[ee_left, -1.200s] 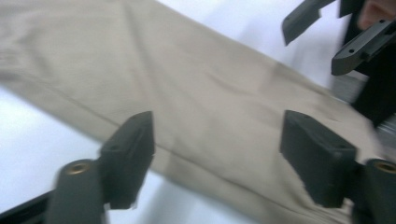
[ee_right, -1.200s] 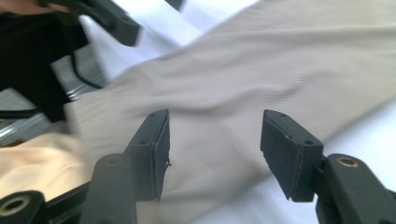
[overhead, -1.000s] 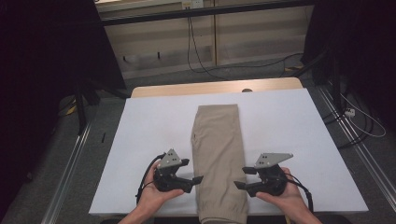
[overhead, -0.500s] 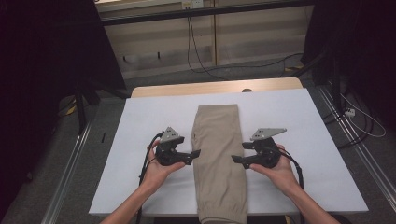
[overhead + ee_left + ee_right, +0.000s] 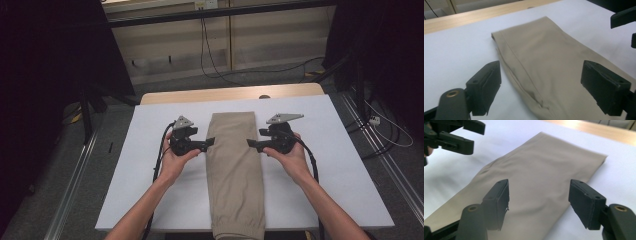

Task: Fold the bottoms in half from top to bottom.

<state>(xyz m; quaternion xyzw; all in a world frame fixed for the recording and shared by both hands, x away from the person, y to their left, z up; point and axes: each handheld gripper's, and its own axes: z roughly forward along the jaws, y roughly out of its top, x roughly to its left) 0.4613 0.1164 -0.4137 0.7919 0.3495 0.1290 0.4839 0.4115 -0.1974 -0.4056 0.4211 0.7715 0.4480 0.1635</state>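
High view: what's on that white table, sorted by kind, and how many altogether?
Folded beige trousers: 1
Hand-held black grippers: 2, the left gripper and the right gripper, both open
Total: 3

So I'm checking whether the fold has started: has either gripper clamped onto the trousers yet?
No. In each gripper view the jaws stand wide apart over the trousers, so the left gripper and right gripper grip nothing.

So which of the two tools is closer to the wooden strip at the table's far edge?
Roughly equal. The left tool and right tool flank the trousers, level with each other below the wooden strip.
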